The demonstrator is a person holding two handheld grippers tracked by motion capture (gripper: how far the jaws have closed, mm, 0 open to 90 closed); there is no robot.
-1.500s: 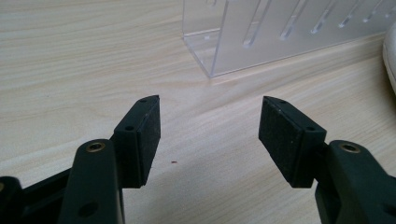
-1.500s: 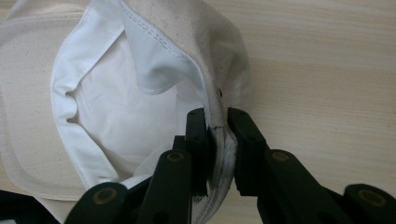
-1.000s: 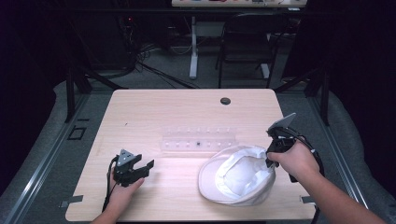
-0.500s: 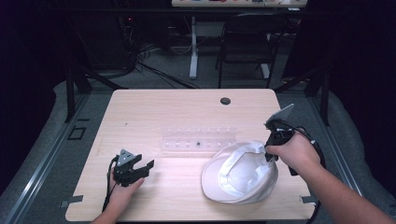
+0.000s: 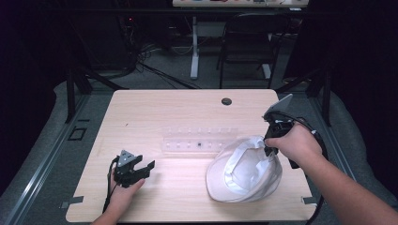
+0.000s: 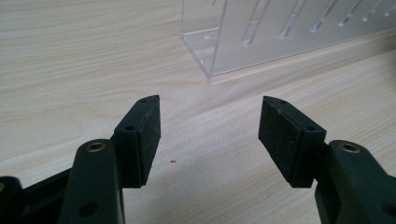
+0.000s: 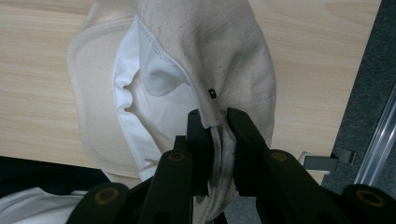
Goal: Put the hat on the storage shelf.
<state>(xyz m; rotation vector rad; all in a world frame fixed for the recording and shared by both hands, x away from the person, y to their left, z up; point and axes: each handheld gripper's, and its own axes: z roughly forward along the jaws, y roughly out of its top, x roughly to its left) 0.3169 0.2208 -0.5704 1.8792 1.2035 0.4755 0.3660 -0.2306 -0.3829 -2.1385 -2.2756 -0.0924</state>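
Your table (image 5: 155, 108) carries the white cap (image 5: 244, 171) at its right front part, turned so its inside lining faces up. Behind the cap, touching or just beside its rim, lies a clear plastic rack (image 5: 197, 140) with slots; I cannot tell if they really touch. Your right gripper (image 7: 217, 122) has its jaws pinched on the cap's edge and lifts that side. Your left gripper (image 6: 210, 133) rests near the left front corner, jaws apart, with nothing between them.

left hand-held gripper (image 5: 141, 169): jaws apart, low | right hand-held gripper (image 7: 218, 122): clamped, raised
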